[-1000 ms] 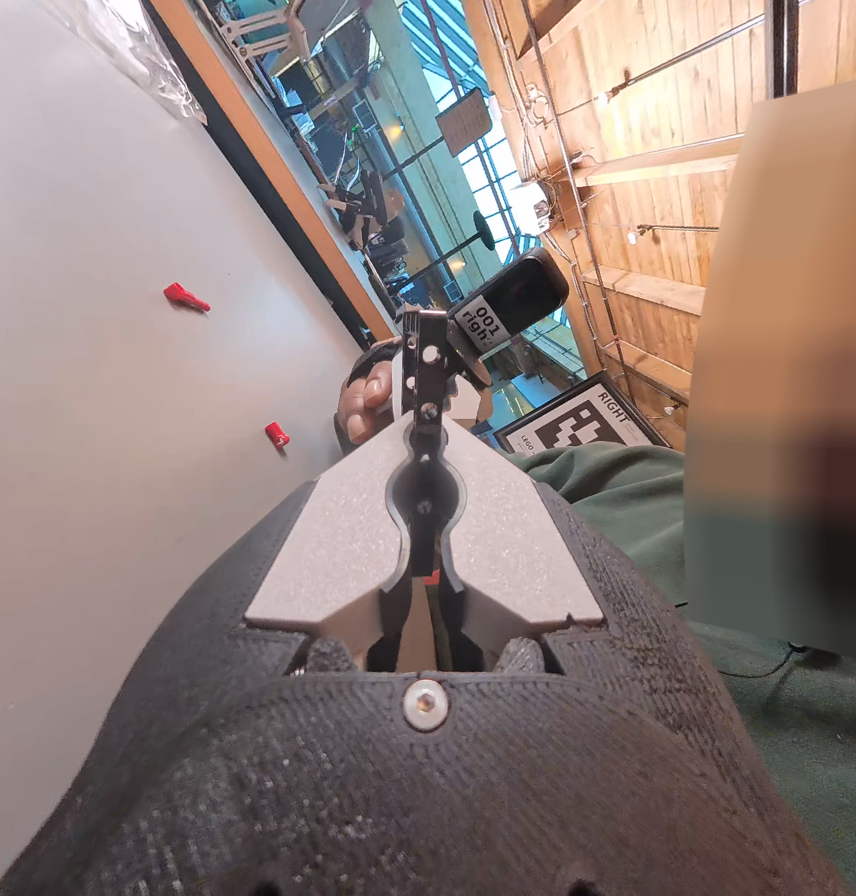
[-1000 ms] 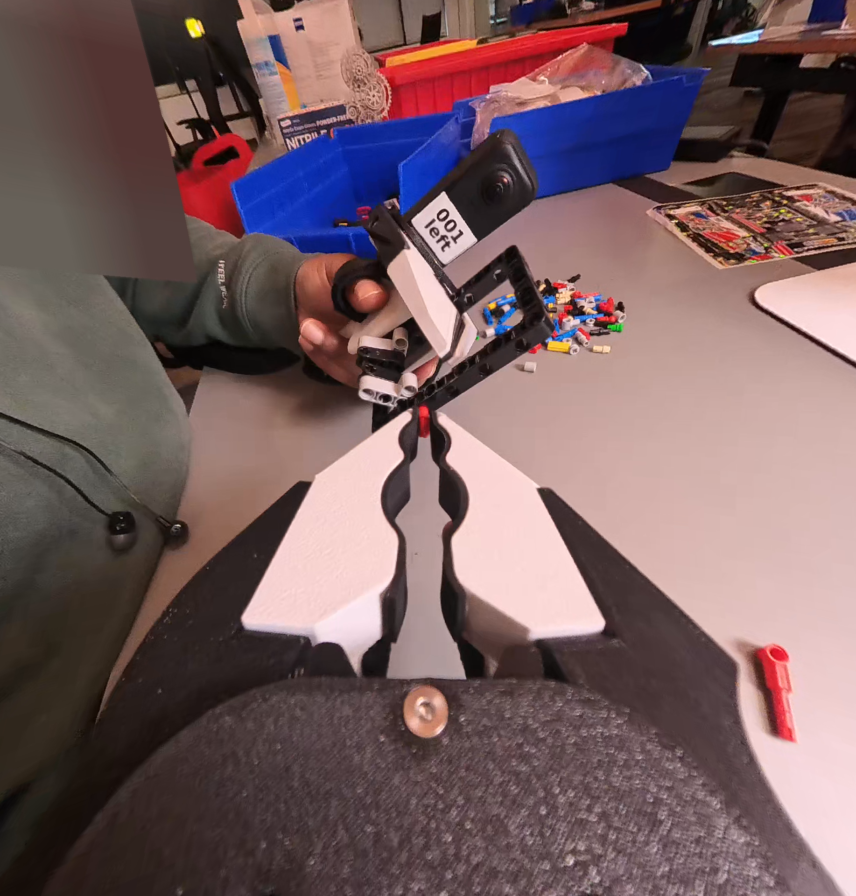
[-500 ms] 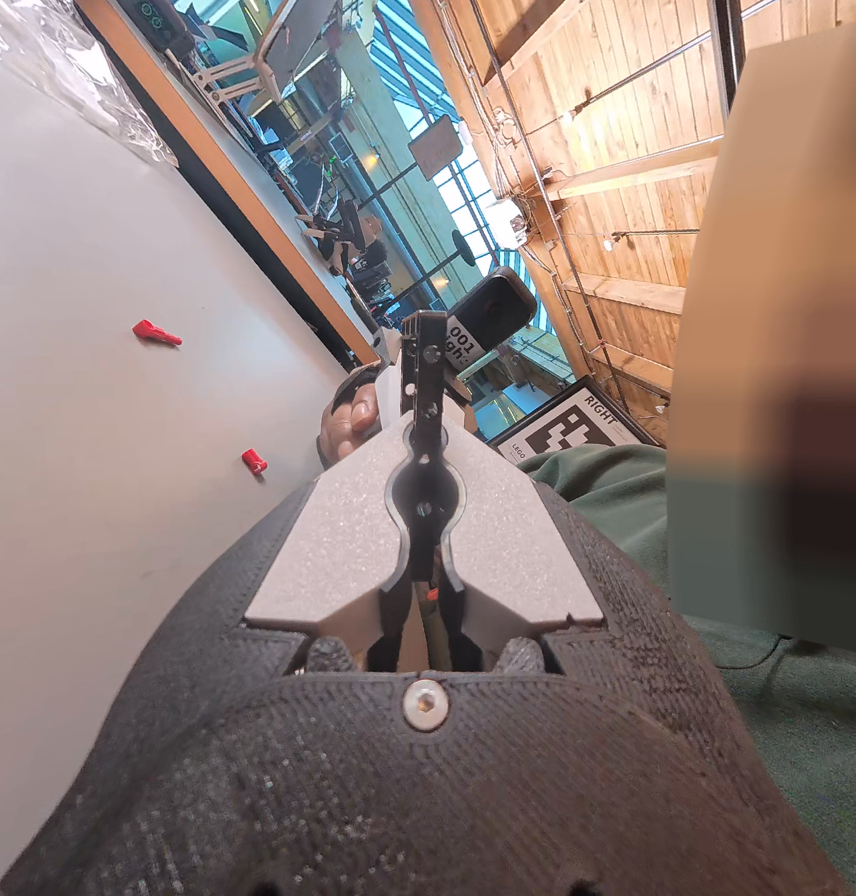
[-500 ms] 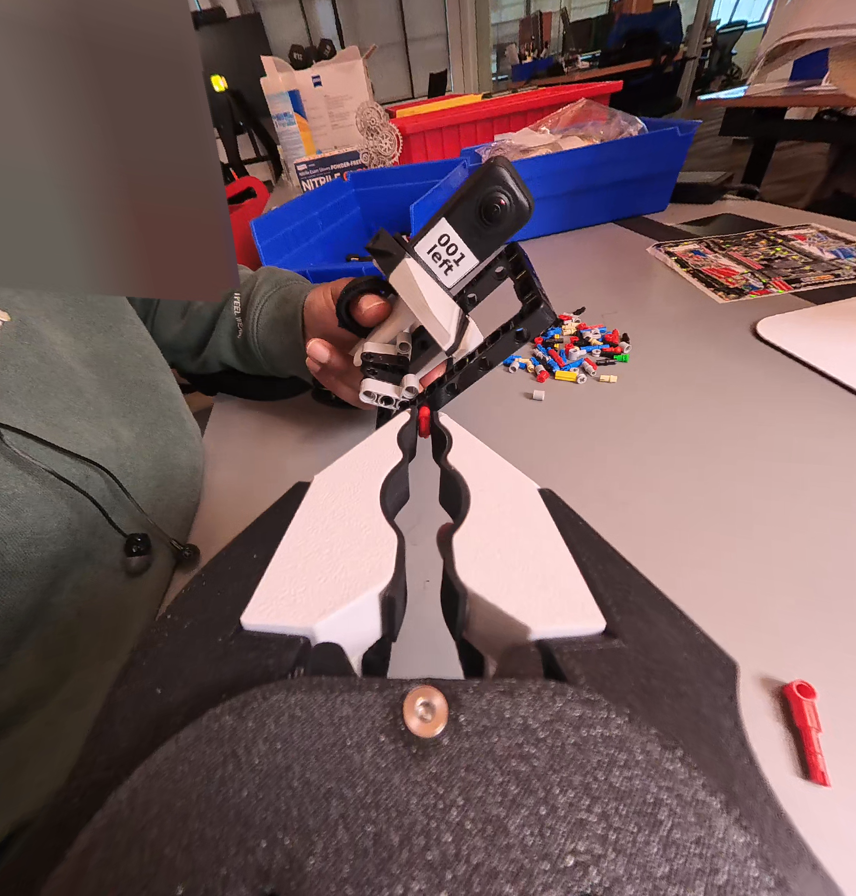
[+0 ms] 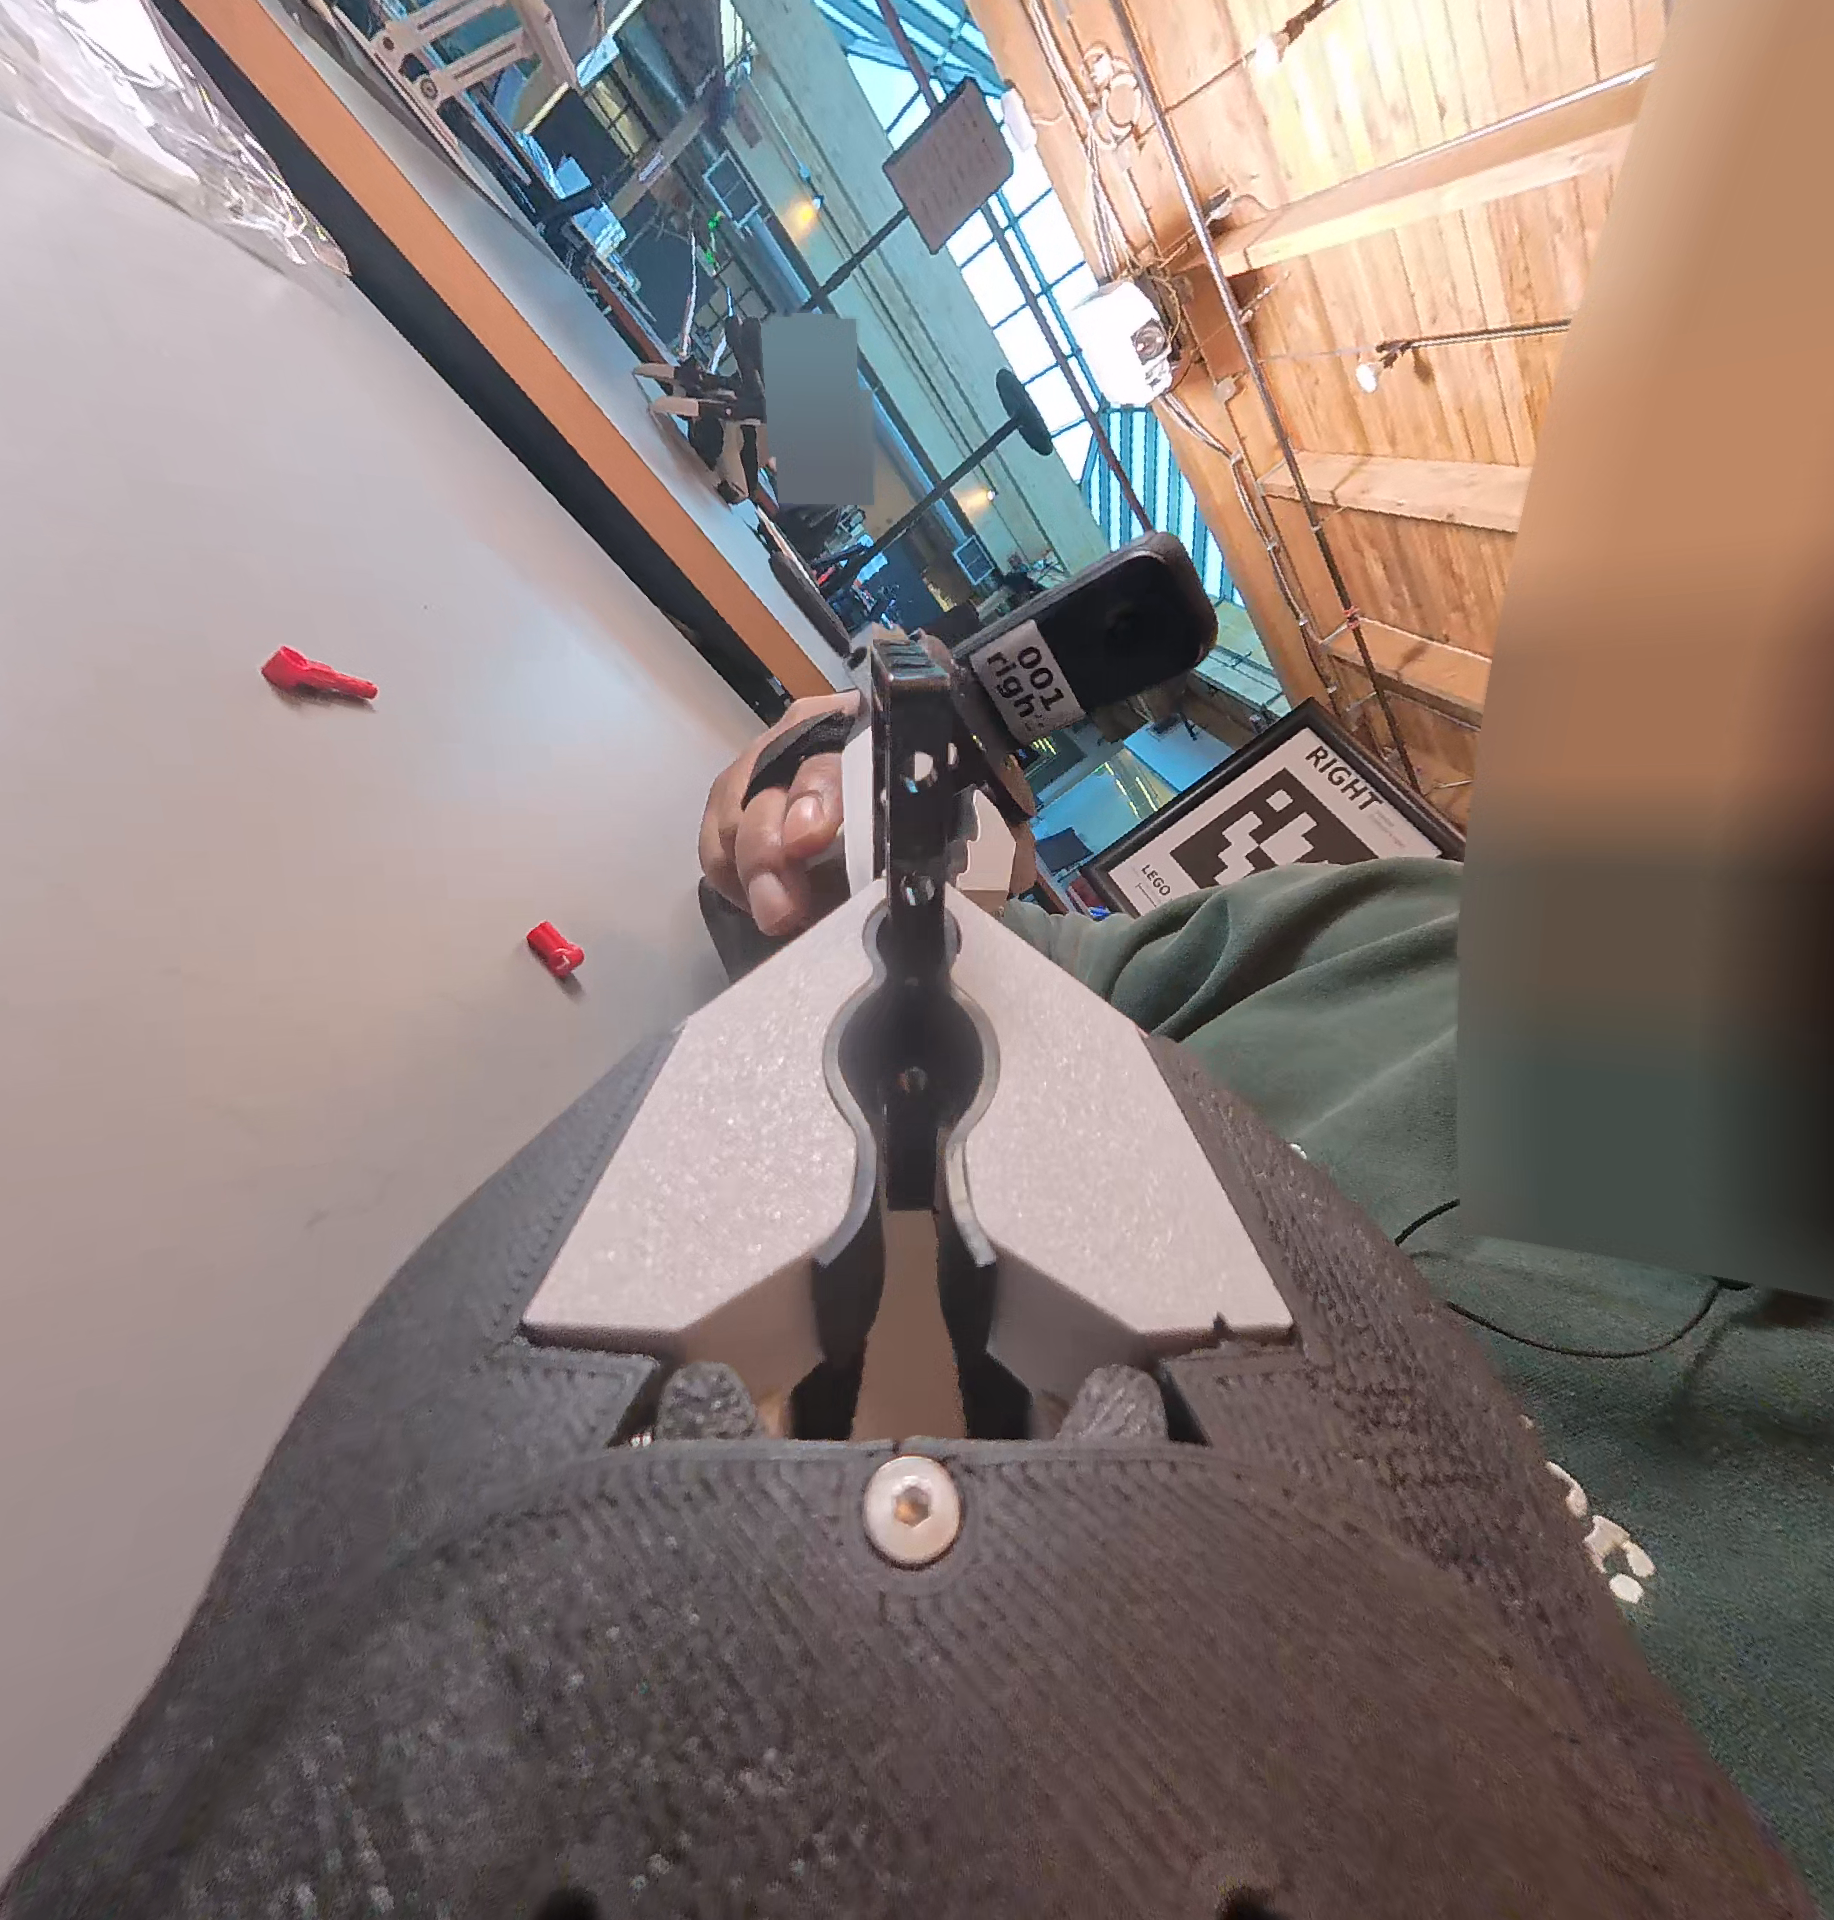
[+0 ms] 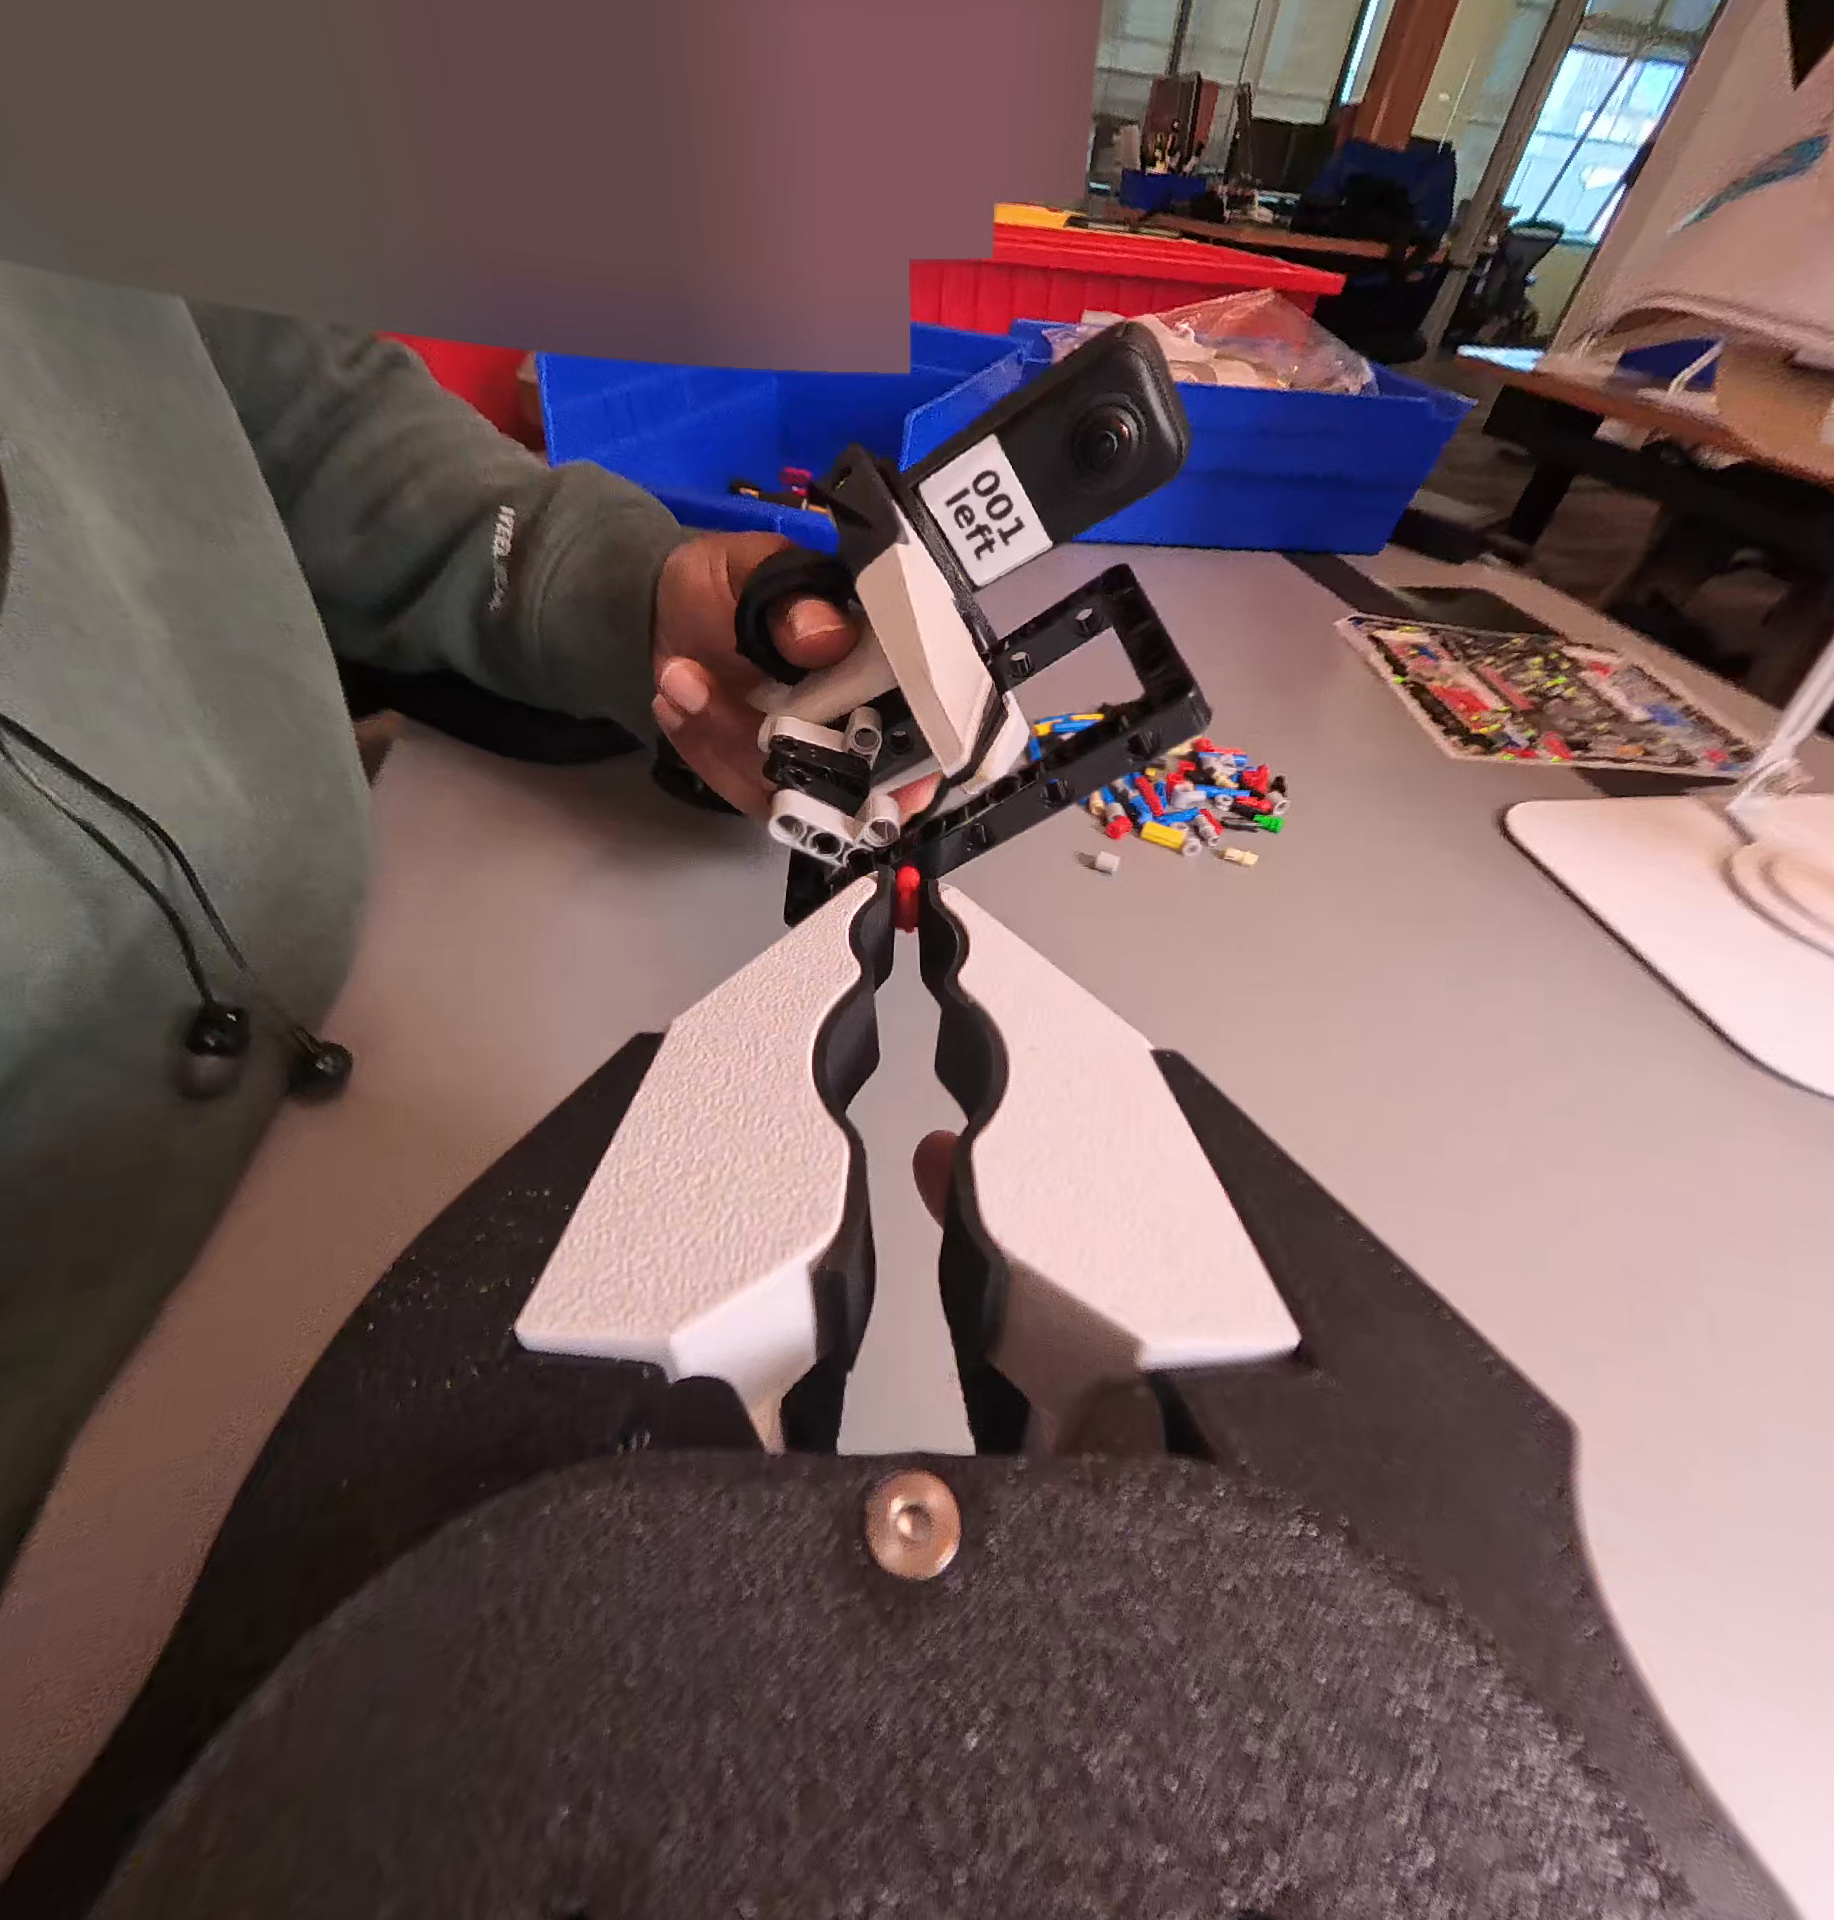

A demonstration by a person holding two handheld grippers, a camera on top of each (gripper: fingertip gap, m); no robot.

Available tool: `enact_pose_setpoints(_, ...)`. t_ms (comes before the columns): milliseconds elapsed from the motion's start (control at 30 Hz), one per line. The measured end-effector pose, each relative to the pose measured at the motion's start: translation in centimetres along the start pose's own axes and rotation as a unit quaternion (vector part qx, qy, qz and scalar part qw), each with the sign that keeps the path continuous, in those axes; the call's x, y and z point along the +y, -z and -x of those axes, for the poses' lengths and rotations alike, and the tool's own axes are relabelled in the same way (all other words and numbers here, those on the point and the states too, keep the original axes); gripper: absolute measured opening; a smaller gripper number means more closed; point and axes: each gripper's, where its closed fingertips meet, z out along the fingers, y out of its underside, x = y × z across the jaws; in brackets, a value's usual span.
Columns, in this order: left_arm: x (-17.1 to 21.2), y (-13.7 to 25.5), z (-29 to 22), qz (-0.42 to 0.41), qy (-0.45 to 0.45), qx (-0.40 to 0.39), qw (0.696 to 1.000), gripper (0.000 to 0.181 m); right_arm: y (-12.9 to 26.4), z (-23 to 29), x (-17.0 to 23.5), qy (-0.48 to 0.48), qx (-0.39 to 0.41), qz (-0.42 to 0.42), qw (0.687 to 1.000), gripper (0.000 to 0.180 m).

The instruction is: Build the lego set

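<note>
My left gripper (image 5: 913, 925) is shut on a black Lego frame (image 5: 915, 790) and holds it edge-on in the air. In the right wrist view the same frame (image 6: 1162, 686) shows as an open rectangle with white and grey connector pieces (image 6: 830, 790) at its near corner. My right gripper (image 6: 905, 902) is shut on a small red pin (image 6: 905, 896), its tip against the lower edge of the frame. The left gripper (image 6: 954, 748) also shows in the right wrist view, held by a hand.
A pile of small coloured Lego parts (image 6: 1193, 795) lies on the grey table (image 6: 1412, 1143). An instruction booklet (image 6: 1536, 696) and a white lamp base (image 6: 1744, 914) lie to the right. Blue bins (image 6: 1256, 457) stand behind. Two red pieces (image 5: 315, 673) (image 5: 554, 948) lie on the table. Only a small space, under 4 cm, lies between the two pairs of fingers.
Both grippers have lifted and tilted a little while staying together. The red pin stays at the frame's lower edge. Neither gripper has opened.
</note>
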Motion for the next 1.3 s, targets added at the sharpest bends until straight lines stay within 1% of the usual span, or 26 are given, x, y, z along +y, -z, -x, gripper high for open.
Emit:
enact_pose_setpoints(67, 0.2, -0.1, 0.0, 0.005, -0.001, 0.0, 1.0, 0.0, 0.1, 0.1, 0.1, 0.012, 0.004, 0.002, 1.0, 0.003)
enact_pose_setpoints(267, 0.3, -0.2, -0.3, 0.016, -0.021, -0.002, 1.0, 0.0, 0.4, 0.1, -0.3, -0.14, -0.047, -0.026, 0.989, 0.002)
enact_pose_setpoints(333, 0.4, -0.3, -0.4, 0.022, -0.025, -0.002, 0.999, 0.0, 0.6, 0.1, -0.3, -0.161, -0.061, -0.034, 0.984, 0.002)
enact_pose_setpoints(367, 0.5, -0.3, -0.5, 0.025, -0.028, -0.003, 0.999, 0.0, 0.6, 0.2, -0.3, -0.149, -0.061, -0.033, 0.986, 0.002)
enact_pose_setpoints(433, 0.7, -0.3, -0.4, 0.032, -0.027, -0.005, 0.999, 0.0, 0.5, 0.5, 0.0, -0.082, -0.042, -0.017, 0.996, 0.003)
enact_pose_setpoints(533, 1.1, -0.4, -0.2, 0.042, -0.024, -0.008, 0.999, 0.0, 0.7, 0.6, 0.2, -0.006, -0.018, -0.001, 1.0, 0.002)
enact_pose_setpoints(600, 1.4, -0.6, -0.2, 0.05, -0.022, -0.007, 0.998, 0.0, 0.9, 0.7, 0.3, 0.014, -0.017, 0.005, 1.0, 0.002)
enact_pose_setpoints(667, 1.7, -0.7, -0.1, 0.057, -0.022, -0.007, 0.998, 0.0, 1.1, 0.8, 0.4, 0.002, -0.024, 0.009, 1.0, 0.002)
enact_pose_setpoints(800, 1.9, -0.9, -0.3, 0.069, -0.032, -0.01, 0.997, 0.0, 1.3, 0.9, 0.4, -0.068, -0.054, 0.001, 0.996, 0.002)
enact_pose_setpoints(867, 2.1, -0.9, -0.4, 0.075, -0.039, -0.011, 0.996, 0.0, 1.4, 1.0, 0.4, -0.086, -0.068, -0.003, 0.994, 0.002)
enact_pose_setpoints(1300, 2.8, -1.0, -0.3, 0.098, -0.05, -0.018, 0.994, 0.0, 1.6, 1.4, 1.0, -0.074, -0.078, 0.008, 0.994, 0.002)
